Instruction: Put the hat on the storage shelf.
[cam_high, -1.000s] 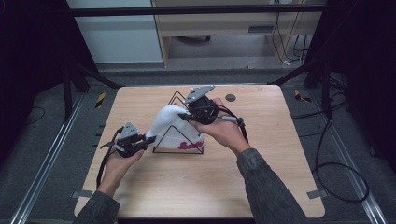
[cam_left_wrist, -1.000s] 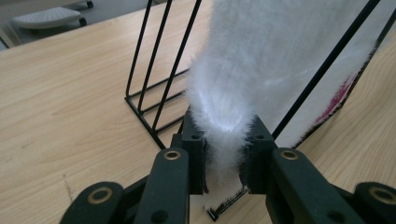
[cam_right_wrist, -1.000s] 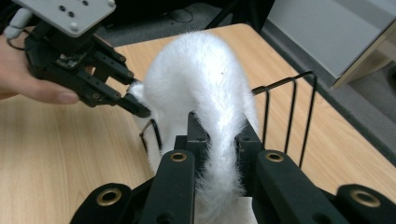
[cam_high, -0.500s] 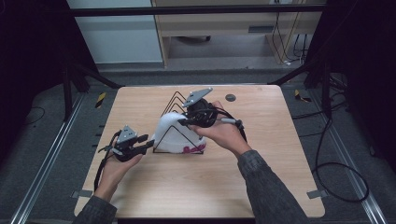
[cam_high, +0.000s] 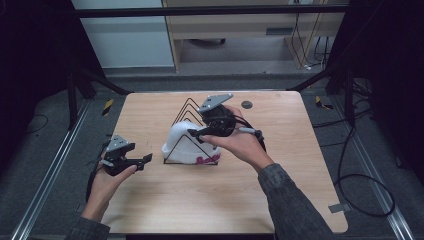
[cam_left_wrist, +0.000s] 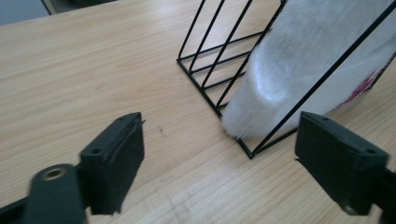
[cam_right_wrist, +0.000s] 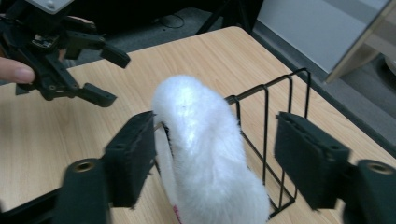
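Observation:
A white fluffy slipper (cam_high: 186, 146) with pink print on its lower edge rests in the front slot of a black wire rack (cam_high: 186, 107) at the table's middle. My right gripper (cam_high: 195, 134) hovers over it, jaws just opened; the slipper (cam_right_wrist: 201, 140) sits between the pads, with a gap at the right one. My left gripper (cam_high: 148, 159) stands off to the left, jaws just opened, nothing between them. Ahead of the left gripper (cam_left_wrist: 219, 163) lie the rack's corner (cam_left_wrist: 219, 51) and the slipper's end (cam_left_wrist: 303, 60). The right gripper view also catches the left gripper (cam_right_wrist: 114, 79).
A small dark disc (cam_high: 246, 104) lies on the wooden table (cam_high: 210, 200) behind the rack. Bare wood stretches in front of the rack and to the right. Black frame rails and cables (cam_high: 360, 180) run around the table on the floor.
Both grippers have opened and let go of the slipper, which has sunk into the rack. The left gripper has drawn back to the left, away from it.

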